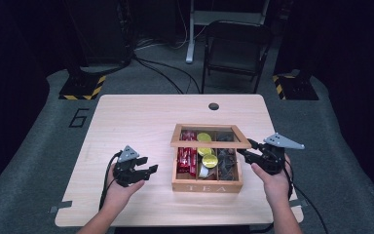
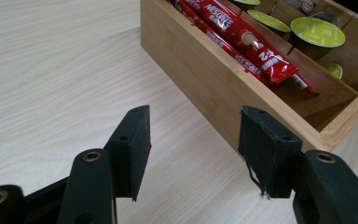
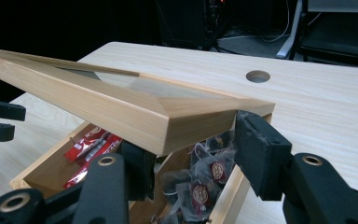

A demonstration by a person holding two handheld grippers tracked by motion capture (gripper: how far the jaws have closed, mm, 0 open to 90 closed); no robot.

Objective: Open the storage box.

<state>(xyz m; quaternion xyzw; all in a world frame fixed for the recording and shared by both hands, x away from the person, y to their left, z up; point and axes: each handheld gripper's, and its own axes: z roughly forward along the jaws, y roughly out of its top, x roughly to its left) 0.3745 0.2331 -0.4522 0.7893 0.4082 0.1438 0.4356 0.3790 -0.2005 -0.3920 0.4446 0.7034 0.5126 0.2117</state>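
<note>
Gripping raised lid (image 3: 135, 116) corner, right claw (image 3: 191, 149) clamped; left claw (image 2: 193, 154) open, empty.

Wooden tea box (image 1: 207, 185), "TEA" lettered on its front wall, sits between the left gripper (image 1: 146, 174) and the right gripper (image 1: 246, 153); three compartments hold red Nescafé stick sachets (image 2: 242, 37) nearest the left gripper, yellow-green capsules (image 2: 317, 31) in the middle, dark tea bags (image 3: 200, 186) nearest the right gripper. Its glass-paned, wood-framed lid (image 3: 121, 109) is raised and tilted above the box, front corner between the right gripper's jaws.
</note>
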